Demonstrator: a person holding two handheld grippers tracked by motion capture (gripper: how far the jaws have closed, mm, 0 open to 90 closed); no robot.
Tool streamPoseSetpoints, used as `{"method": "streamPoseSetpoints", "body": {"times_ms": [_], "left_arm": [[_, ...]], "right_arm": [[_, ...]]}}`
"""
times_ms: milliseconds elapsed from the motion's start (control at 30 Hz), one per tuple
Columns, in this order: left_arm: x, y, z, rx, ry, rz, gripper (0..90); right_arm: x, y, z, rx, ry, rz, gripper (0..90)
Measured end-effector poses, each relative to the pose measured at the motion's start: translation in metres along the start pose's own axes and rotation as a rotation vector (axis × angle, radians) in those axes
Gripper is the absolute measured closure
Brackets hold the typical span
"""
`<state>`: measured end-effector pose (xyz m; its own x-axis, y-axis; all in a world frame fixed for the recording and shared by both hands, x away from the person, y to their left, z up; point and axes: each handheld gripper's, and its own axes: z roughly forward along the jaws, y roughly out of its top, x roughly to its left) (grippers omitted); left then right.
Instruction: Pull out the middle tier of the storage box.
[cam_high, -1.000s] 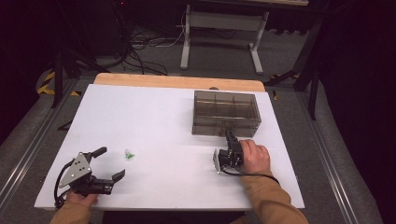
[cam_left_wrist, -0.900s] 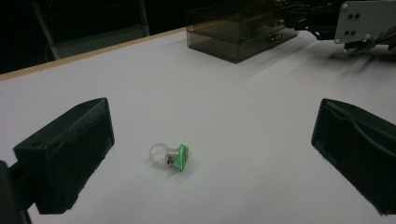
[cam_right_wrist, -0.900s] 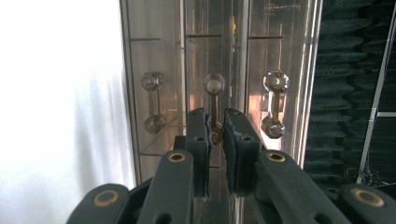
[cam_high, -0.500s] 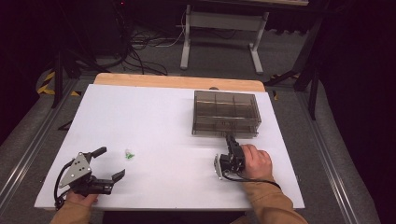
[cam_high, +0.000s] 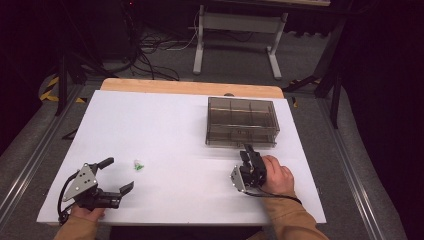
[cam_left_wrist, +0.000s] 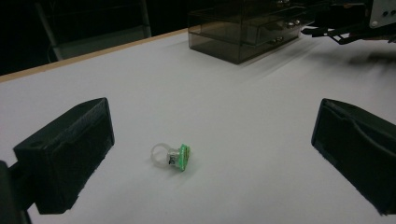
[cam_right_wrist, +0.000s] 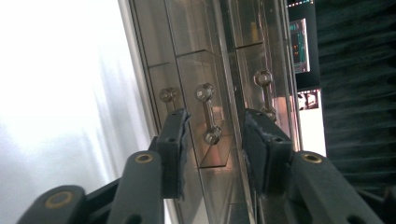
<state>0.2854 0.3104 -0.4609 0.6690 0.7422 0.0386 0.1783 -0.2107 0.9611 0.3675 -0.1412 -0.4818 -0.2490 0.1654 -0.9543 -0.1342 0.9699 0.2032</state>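
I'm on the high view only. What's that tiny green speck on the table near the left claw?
Observer: It's a clear plastic ring with a green top, lying on its side ahead of the open left claw, untouched.
Operator: And the right claw, is it on the box yet?
Observer: The right claw faces the drawer front of the smoky drawer box. A small drawer handle with two round knobs lines up between its pads.
Operator: Gripping it?
Observer: No. The jaws have just been opening, and there is a gap on each side of the handle.
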Motion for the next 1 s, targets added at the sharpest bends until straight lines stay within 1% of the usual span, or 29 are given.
{"method": "streamPoseSetpoints", "body": {"times_ms": [67, 133, 167, 200, 333, 400, 433, 467, 500, 533, 567, 633, 667, 700, 767, 800, 833, 867, 933, 967, 1000], "left_arm": [[0.0, 0.0, 0.0, 0.001, 0.0, -0.001, 0.2], [0.0, 0.0, 0.0, 0.001, -0.001, -0.005, 0.2], [0.0, 0.0, 0.0, 0.002, 0.0, -0.002, 0.2], [0.0, 0.0, 0.0, 0.001, 0.0, -0.004, 0.2], [0.0, 0.0, 0.0, 0.0, 0.002, 0.0, 0.2], [0.0, 0.0, 0.0, 0.0, 0.002, 0.0, 0.2], [0.0, 0.0, 0.0, 0.001, 0.002, 0.0, 0.2], [0.0, 0.0, 0.0, 0.001, 0.002, 0.0, 0.2], [0.0, 0.0, 0.0, 0.001, 0.001, 0.0, 0.2], [0.0, 0.0, 0.0, 0.001, 0.002, 0.0, 0.2], [0.0, 0.0, 0.0, 0.001, 0.001, 0.0, 0.2], [0.0, 0.0, 0.0, 0.002, 0.002, 0.0, 0.2], [0.0, 0.0, 0.0, 0.002, 0.002, 0.0, 0.2], [0.0, 0.0, 0.0, 0.002, 0.0, -0.003, 0.2], [0.0, 0.0, 0.0, 0.001, 0.001, -0.004, 0.2], [0.0, 0.0, 0.0, 0.002, 0.001, -0.004, 0.2], [0.0, 0.0, 0.0, 0.002, 0.001, -0.004, 0.2], [0.0, 0.0, 0.0, 0.002, 0.001, -0.004, 0.2], [0.0, 0.0, 0.0, 0.002, 0.001, -0.004, 0.2], [0.0, 0.0, 0.0, 0.002, 0.001, -0.005, 0.2], [0.0, 0.0, 0.0, 0.002, 0.001, -0.005, 0.2]], "right_arm": [[-0.001, -0.001, -0.002, -0.002, 0.016, 0.033, 61.2], [-0.002, -0.001, -0.003, -0.007, 0.022, 0.037, 60.6], [-0.004, -0.002, -0.005, -0.018, 0.021, 0.055, 59.4], [-0.005, -0.002, -0.006, -0.021, 0.03, 0.053, 58.4], [-0.008, -0.001, -0.009, -0.032, 0.045, 0.078, 55.1], [-0.01, 0.0, -0.01, -0.034, 0.058, 0.075, 53.4], [-0.01, 0.0, -0.011, -0.037, 0.067, 0.083, 52.5], [-0.01, 0.0, -0.011, -0.037, 0.067, 0.083, 52.5], [-0.013, 0.001, -0.012, -0.042, 0.092, 0.101, 51.3], [-0.013, 0.001, -0.012, -0.042, 0.092, 0.101, 51.3], [-0.016, 0.001, -0.013, -0.053, 0.117, 0.128, 48.8], [-0.018, 0.001, -0.014, -0.069, 0.138, 0.141, 45.0], [-0.019, 0.001, -0.015, -0.081, 0.141, 0.169, 43.4], [-0.02, 0.001, -0.016, -0.091, 0.151, 0.179, 42.1], [-0.021, 0.0, -0.018, -0.112, 0.154, 0.203, 40.5], [-0.023, 0.0, -0.019, -0.13, 0.168, 0.224, 39.8], [-0.023, 0.0, -0.019, -0.13, 0.168, 0.224, 39.8], [-0.027, -0.001, -0.022, -0.156, 0.202, 0.281, 38.9], [-0.031, -0.002, -0.024, -0.189, 0.225, 0.352, 38.4], [-0.033, -0.003, -0.024, -0.196, 0.234, 0.371, 37.8], [-0.035, -0.004, -0.025, -0.21, 0.251, 0.412, 36.8]]}}
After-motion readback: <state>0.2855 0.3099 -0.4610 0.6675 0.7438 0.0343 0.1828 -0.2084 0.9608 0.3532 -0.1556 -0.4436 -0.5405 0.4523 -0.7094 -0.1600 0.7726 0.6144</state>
